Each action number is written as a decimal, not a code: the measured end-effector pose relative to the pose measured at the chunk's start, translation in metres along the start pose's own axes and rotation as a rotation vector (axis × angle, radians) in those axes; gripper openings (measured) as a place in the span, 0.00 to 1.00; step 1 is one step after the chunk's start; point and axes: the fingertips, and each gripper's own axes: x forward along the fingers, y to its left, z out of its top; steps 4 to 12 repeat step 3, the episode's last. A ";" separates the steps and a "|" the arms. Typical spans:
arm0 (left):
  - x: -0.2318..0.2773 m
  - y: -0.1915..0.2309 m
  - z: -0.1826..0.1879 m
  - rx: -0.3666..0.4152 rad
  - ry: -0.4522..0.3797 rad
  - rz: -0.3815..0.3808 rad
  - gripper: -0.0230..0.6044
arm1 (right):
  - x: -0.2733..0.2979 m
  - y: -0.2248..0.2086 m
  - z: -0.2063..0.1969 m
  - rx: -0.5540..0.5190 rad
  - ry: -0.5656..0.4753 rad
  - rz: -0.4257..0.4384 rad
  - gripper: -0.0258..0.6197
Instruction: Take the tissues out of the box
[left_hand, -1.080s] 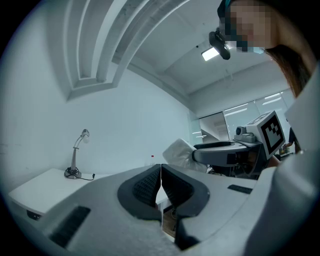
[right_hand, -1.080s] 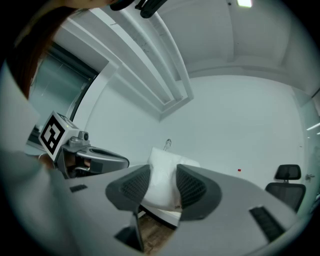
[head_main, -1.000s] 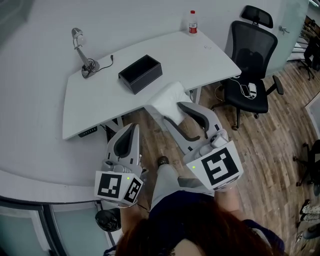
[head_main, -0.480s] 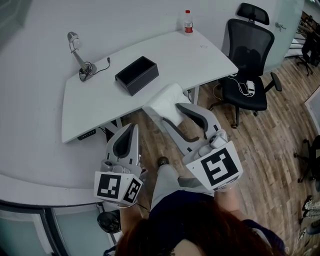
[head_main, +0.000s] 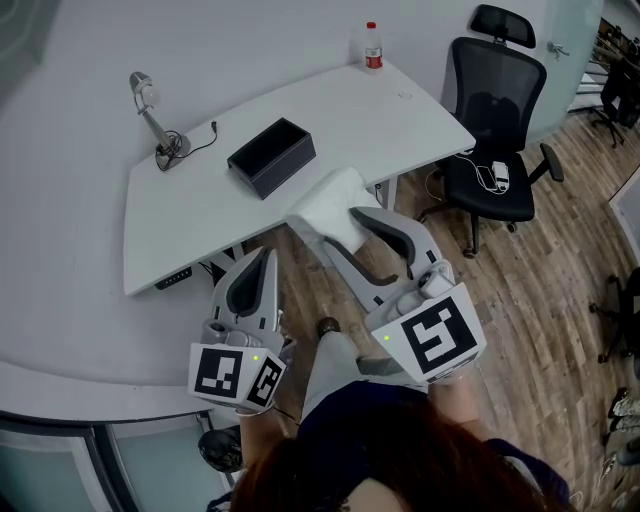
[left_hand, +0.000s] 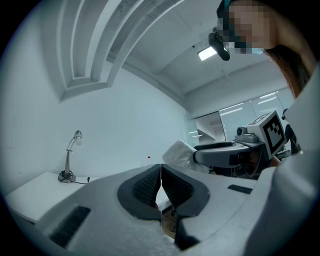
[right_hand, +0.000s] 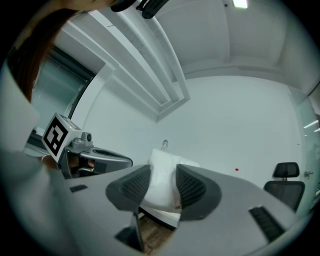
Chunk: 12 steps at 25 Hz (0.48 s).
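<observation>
My right gripper is shut on a white pack of tissues, held in the air in front of the white desk; in the right gripper view the tissue pack sits squeezed between the two dark pads. The black box stands open-topped on the desk, away from both grippers. My left gripper hangs lower left, near the desk's front edge, jaws shut with nothing between them. From the left gripper view the tissue pack shows in the right gripper's jaws.
A desk lamp stands at the desk's back left and a small bottle at its back right corner. A black office chair stands on the wood floor to the right. A curved white counter runs along the left.
The view has shifted a little; the desk, box and lamp sit slightly further left and up in the head view. Both grippers keep their places and the tissue pack stays gripped.
</observation>
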 end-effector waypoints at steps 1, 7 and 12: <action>0.001 0.001 0.000 0.001 0.000 -0.001 0.07 | 0.001 -0.001 0.000 0.002 0.000 -0.001 0.31; 0.004 0.003 0.000 0.001 0.000 -0.002 0.07 | 0.005 -0.003 -0.002 0.004 0.002 -0.003 0.31; 0.004 0.003 0.000 0.001 0.000 -0.002 0.07 | 0.005 -0.003 -0.002 0.004 0.002 -0.003 0.31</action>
